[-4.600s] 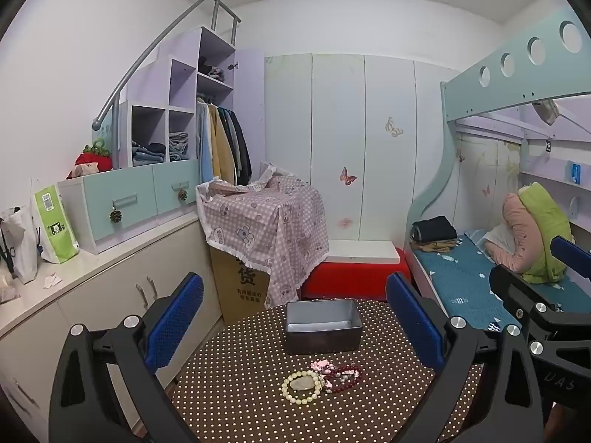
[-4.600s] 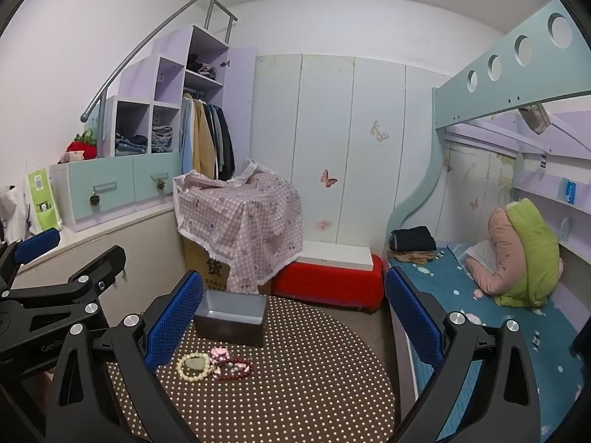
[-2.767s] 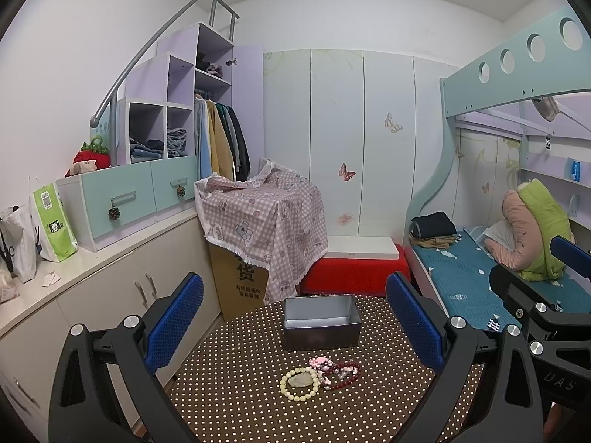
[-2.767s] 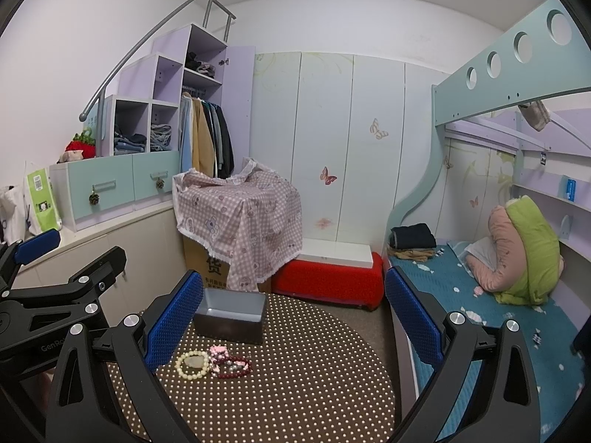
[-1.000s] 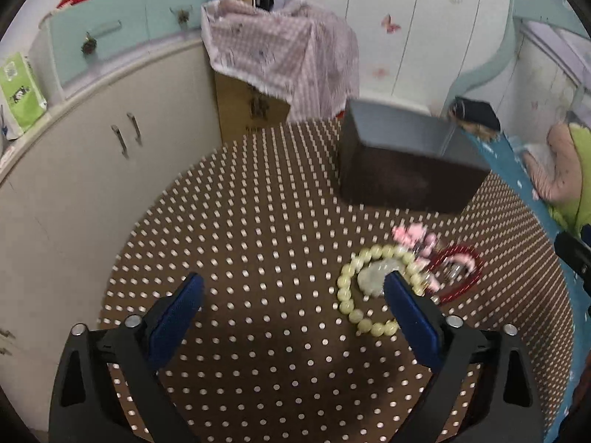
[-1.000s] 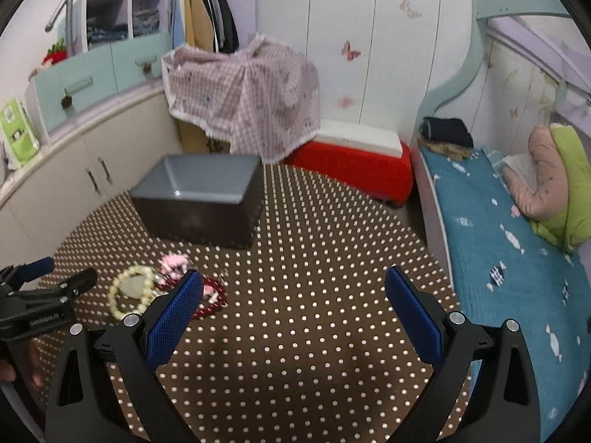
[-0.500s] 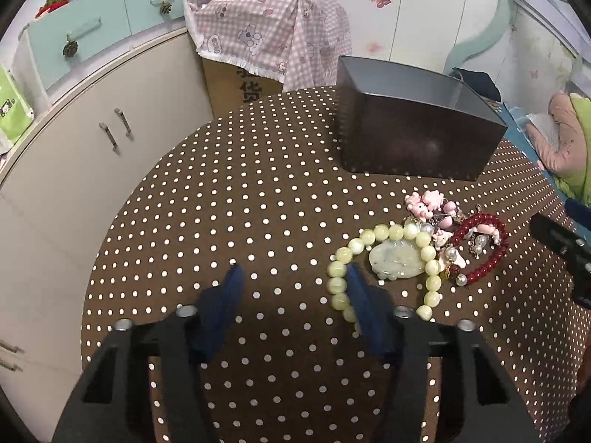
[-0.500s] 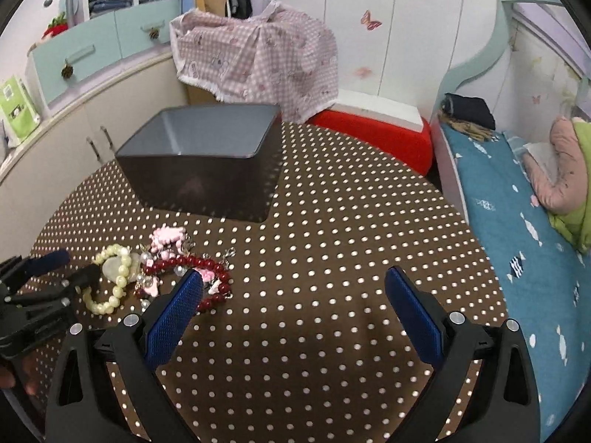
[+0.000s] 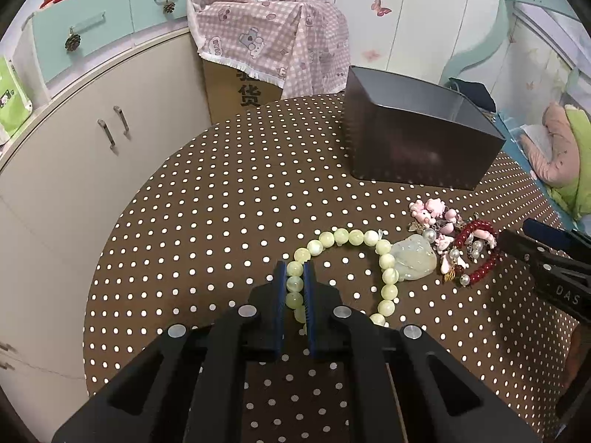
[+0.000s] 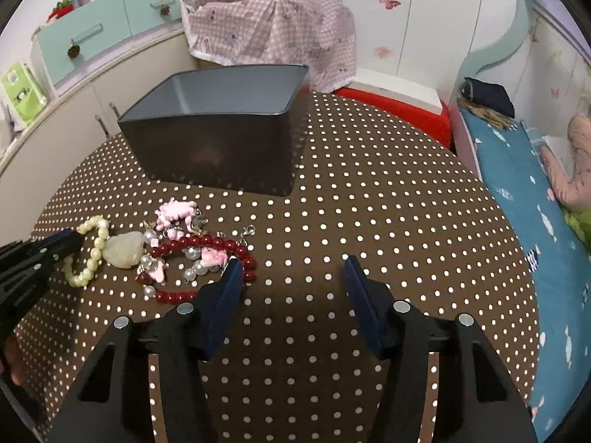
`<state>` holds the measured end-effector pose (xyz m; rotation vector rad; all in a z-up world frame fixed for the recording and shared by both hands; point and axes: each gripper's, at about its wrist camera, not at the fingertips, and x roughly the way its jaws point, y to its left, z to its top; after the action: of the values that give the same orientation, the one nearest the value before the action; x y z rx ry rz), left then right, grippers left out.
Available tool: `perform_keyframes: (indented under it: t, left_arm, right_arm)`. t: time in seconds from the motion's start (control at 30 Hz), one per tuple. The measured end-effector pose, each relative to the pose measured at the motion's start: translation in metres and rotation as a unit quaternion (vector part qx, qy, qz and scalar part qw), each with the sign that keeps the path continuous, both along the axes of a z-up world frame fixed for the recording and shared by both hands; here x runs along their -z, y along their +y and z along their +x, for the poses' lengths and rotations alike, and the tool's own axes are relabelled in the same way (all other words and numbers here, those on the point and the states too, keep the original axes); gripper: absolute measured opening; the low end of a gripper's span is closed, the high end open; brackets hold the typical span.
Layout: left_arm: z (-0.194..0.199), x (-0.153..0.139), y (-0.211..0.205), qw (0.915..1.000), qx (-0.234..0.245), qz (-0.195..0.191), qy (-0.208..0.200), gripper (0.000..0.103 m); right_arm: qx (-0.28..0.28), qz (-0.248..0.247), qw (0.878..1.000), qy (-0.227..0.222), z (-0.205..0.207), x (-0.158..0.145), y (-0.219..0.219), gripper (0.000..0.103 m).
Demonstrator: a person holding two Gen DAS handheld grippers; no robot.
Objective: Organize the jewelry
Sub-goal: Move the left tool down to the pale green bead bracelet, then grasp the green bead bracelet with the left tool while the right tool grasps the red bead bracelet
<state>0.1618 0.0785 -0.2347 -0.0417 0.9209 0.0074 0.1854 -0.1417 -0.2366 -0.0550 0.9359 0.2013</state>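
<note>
Beads of a pale green round-bead bracelet [image 9: 384,254] with a carved jade-coloured pendant are pinched between the blue-padded fingers [image 9: 282,291] of the left gripper [image 9: 294,277], whose jaws have just closed onto the strand at the loop's near left side. The rest of this bracelet lies flat on the round counter [image 9: 229,203], which is covered in brown cloth with white dots. Just right of the pendant, and touching it, sits a tangle of pink figurine charms with clear beads [image 9: 434,217], and a dark red bead bracelet [image 9: 478,254] overlaps those charms.

Behind the jewellery, apart from it, stands an open dark grey rectangular metal box [image 9: 417,147]; the part of its inside that shows holds nothing.

In the right wrist view the right gripper [image 10: 291,269] hangs low over the counter with its blue fingers [image 10: 231,288] spread about halfway; its jaws have just been closing, and only dotted cloth lies between them. Its left finger stands at the near right edge of the dark red bracelet; whether it touches the beads cannot be told. At the left of that view the left gripper's tip sits on the green bracelet.
</note>
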Motion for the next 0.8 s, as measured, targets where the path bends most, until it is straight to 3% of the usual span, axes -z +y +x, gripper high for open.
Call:
perform_keyframes:
  t: [0.17,0.23,0.3,0.53,0.7,0.8]
  left_arm:
    - [-0.001,-0.002,0.004,1.0,0.003,-0.008,-0.003,0.008]
    - [-0.001,-0.002,0.003,0.9999,0.006,-0.009,-0.005,0.008]
    - [-0.002,-0.002,0.002,0.9999,0.009,-0.011,-0.006,0.008]
    - [-0.001,-0.001,0.0,0.9998,0.012,-0.013,-0.005,0.008]
    - [0.0,-0.002,0.003,0.9996,0.013,-0.023,-0.005,0.008]
    - [0.0,-0.004,0.003,0.9996,0.015,-0.024,-0.008,0.008]
  right_arm:
    - [-0.018,0.027,0.999,0.014,0.006,0.002,0.005,0.045]
    - [-0.024,0.044,0.999,0.021,0.008,0.003,0.005,0.036]
    - [-0.03,0.045,0.998,0.022,0.009,0.002,0.008,0.032]
    - [-0.043,0.086,0.994,0.047,0.023,0.003,0.008,0.03]
    - [-0.062,0.105,0.991,0.054,0.02,0.003,0.009,0.012]
    - [-0.068,0.109,0.99,0.054,0.019,0.003,0.013,0.008]
